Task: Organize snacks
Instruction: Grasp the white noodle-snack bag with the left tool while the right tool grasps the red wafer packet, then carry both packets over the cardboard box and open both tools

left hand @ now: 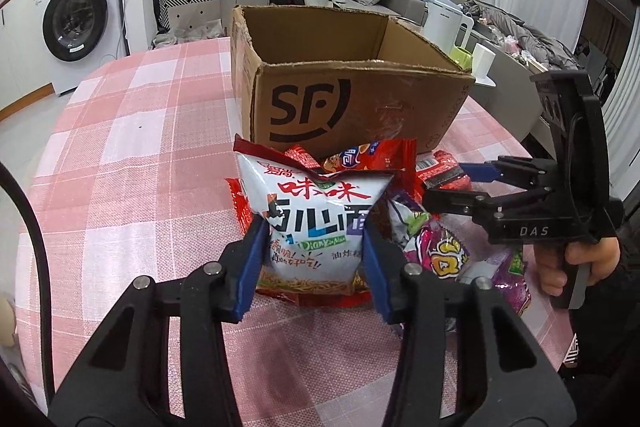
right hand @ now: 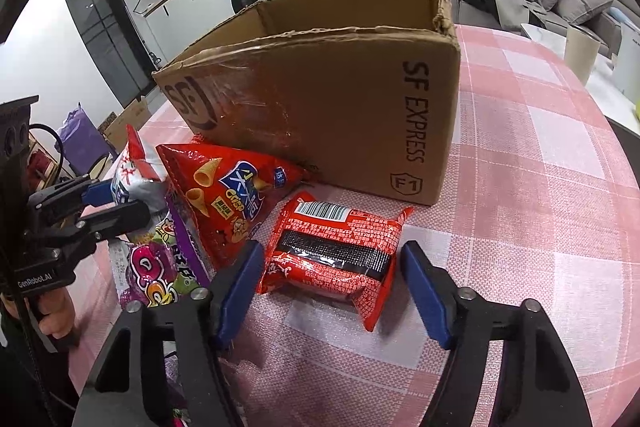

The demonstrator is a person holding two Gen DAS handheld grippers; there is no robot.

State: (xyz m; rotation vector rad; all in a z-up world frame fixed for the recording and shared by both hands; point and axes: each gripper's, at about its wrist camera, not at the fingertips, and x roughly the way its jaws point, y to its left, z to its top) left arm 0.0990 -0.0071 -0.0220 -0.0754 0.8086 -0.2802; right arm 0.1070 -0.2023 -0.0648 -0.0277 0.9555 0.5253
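A: From the left wrist view, how far along is the sorting?

B: Barely begun, I'd judge. The cardboard SF box [left hand: 352,83] straight ahead of the left gripper [left hand: 314,251] shows only bare inner walls; its floor is hidden. The snacks lie heaped between the tongs and the box.

A: And the left tongs themselves?

B: Their blue pads [left hand: 252,259] are pressed into both sides of the white noodle-snack bag [left hand: 316,223], pinching it. It looks ready to go up and forward over the near wall.

A: Anything in the way?

B: The right gripper [left hand: 452,187] reaches in from the right, low over the pile, with a hand [left hand: 576,263] on its grip. The purple candy bag [left hand: 444,251] lies just right of the tongs.

A: Now the right wrist view.

B: The right tongs stand spread either side of a red instant-noodle pack [right hand: 340,255]. The left pad [right hand: 236,287] is close beside the pack, the right one clearly apart, so nothing is gripped yet.

A: Around it?

B: The red cone-crisp bag [right hand: 224,199] lies ahead and left, against the box wall. Further left the left gripper [right hand: 120,203] holds the white bag. The box's near wall stands tall directly ahead, so each pack must clear its rim. The checked tablecloth [right hand: 540,187] to the right is bare.
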